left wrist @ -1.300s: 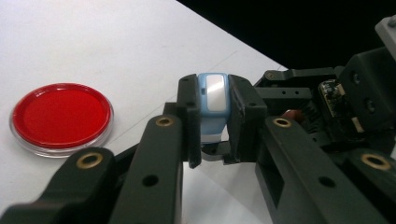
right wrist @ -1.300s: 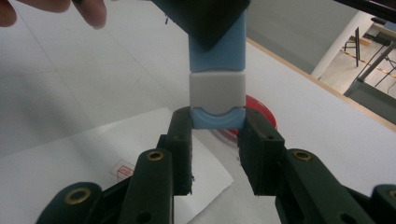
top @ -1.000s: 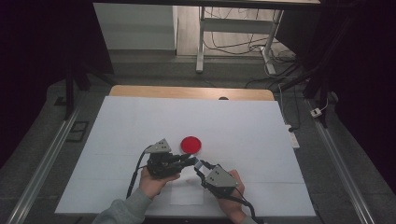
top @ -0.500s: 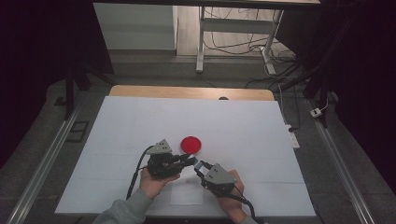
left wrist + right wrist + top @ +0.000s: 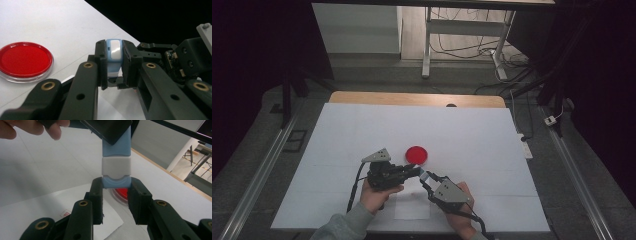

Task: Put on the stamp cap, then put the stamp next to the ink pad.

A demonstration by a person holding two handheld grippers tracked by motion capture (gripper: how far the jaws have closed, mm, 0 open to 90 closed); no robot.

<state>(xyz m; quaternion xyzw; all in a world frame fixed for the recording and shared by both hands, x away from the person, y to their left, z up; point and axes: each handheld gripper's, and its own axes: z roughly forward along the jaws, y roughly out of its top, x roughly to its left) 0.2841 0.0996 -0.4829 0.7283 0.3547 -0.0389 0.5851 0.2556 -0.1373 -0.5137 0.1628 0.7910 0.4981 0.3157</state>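
A small light-blue stick with a white middle band [image 5: 116, 167] is clamped at both ends just above the table. My left gripper [image 5: 113, 62] is shut on one end of the stick [image 5: 113, 51]. From the opposite side, my right gripper [image 5: 116, 186] is shut on the other blue end. In the high view the left gripper [image 5: 416, 171] and right gripper [image 5: 426, 178] meet tip to tip at the stick [image 5: 422, 174], near the table's front. A red disc in a clear round dish [image 5: 416, 154] lies flat just beyond them; the red disc [image 5: 23, 60] also lies beside the left jaws.
The white table top [image 5: 472, 135] spreads wide to the left, right and far side. A white paper sheet [image 5: 412, 206] lies under the hands near the front edge. A wooden strip [image 5: 412, 98] runs along the far edge. The surroundings are dark floor and desk legs.
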